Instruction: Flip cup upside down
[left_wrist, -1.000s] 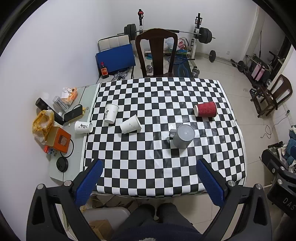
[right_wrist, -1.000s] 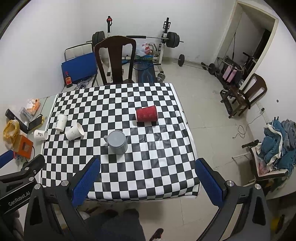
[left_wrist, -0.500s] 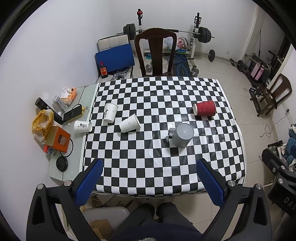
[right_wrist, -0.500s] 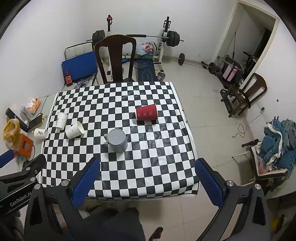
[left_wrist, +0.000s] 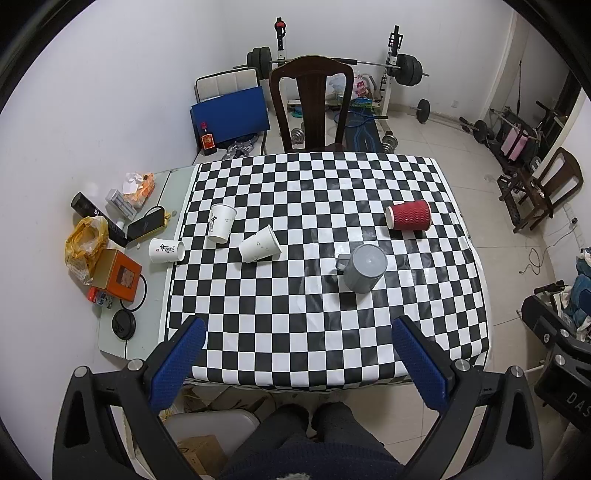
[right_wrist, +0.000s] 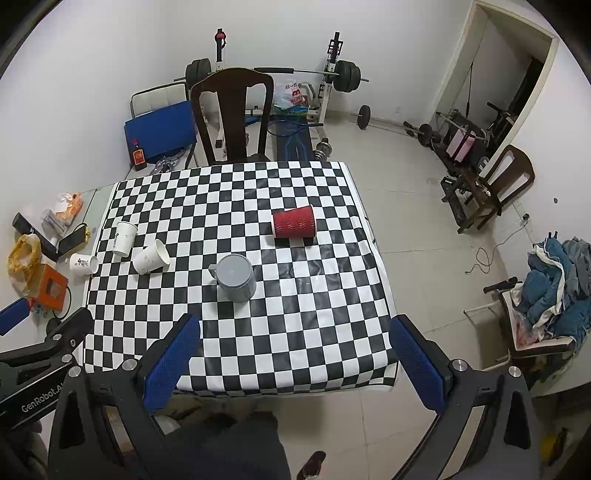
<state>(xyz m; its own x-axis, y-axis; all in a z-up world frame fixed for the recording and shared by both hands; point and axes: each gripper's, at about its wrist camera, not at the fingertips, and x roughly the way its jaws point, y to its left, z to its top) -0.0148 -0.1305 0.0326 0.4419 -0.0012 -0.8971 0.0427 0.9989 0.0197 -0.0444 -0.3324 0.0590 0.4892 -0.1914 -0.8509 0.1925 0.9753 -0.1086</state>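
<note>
Both grippers, left gripper (left_wrist: 295, 354) and right gripper (right_wrist: 293, 354), hang high with fingers spread, so come down squarely on the red ripple cup (right_wrist: 293, 226) lying sideways at one o'clock on the counter (right_wrist: 258, 350).

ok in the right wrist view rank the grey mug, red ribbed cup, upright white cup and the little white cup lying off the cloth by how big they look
1. grey mug, though it sits nearest the camera
2. red ribbed cup, close behind
3. upright white cup
4. little white cup; not far below the upright one, so that pair is less sure
</note>
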